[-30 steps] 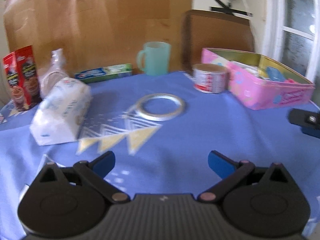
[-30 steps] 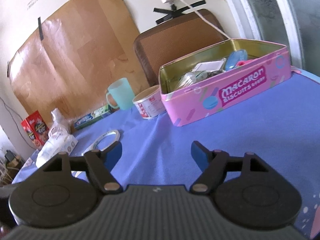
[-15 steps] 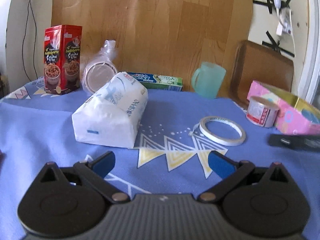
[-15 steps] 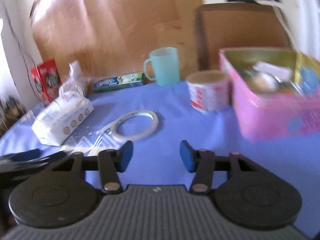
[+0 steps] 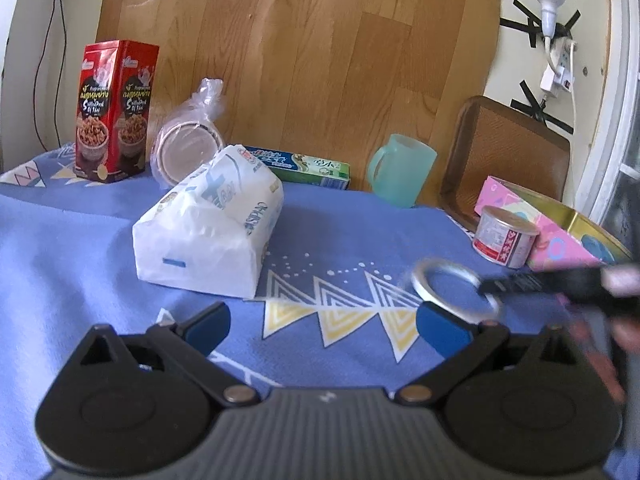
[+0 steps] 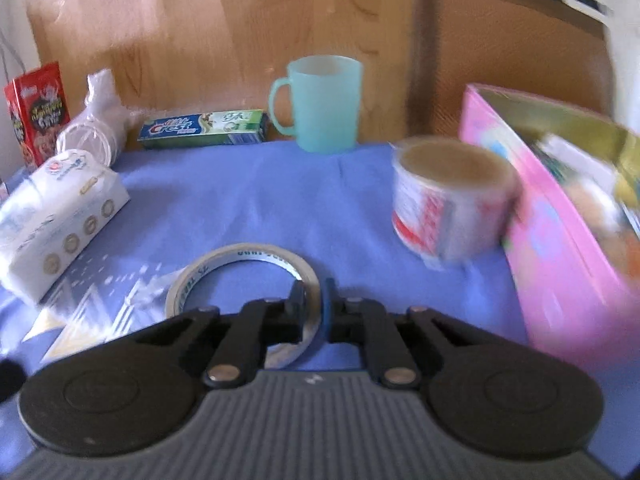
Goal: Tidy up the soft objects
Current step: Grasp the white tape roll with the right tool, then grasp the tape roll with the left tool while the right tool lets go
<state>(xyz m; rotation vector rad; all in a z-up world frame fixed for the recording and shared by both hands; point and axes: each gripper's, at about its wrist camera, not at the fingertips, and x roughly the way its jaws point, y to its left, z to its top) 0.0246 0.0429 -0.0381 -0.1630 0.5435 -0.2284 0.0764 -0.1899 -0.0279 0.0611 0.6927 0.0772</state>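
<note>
Two hand-held grippers on the go here. My right hand-held gripper (image 6: 311, 304) has its jaws pinched tight on the near rim of the tape roll (image 6: 244, 276), one finger inside the ring and one outside. From my left camera that same roll (image 5: 454, 288) looks tipped up off the blue cloth at the side where the right tool comes in, though it's blurry over there so I can't swear to it.

My left hand-held gripper (image 5: 322, 324) is spread wide with nothing between the blue pads, hanging over the yellow triangle print on the worktop (image 5: 80, 248).

The soft stuff: the white tissue pack (image 5: 208, 220) is lying on the cloth just past my left fingers, a bit to the left, well apart from the tape. Behind it near the wooden board are a bagged stack of plastic cups (image 5: 188, 144) lying on its side, a red snack box (image 5: 114, 110) standing upright, and a toothpaste box (image 6: 204, 128) lying flat.

Over to the right there's a mint green mug (image 6: 320, 102), a small tin can (image 6: 450, 204), and touching the can, the open pink biscuit tin (image 6: 560, 232) with things inside I can't make out through the blur.
</note>
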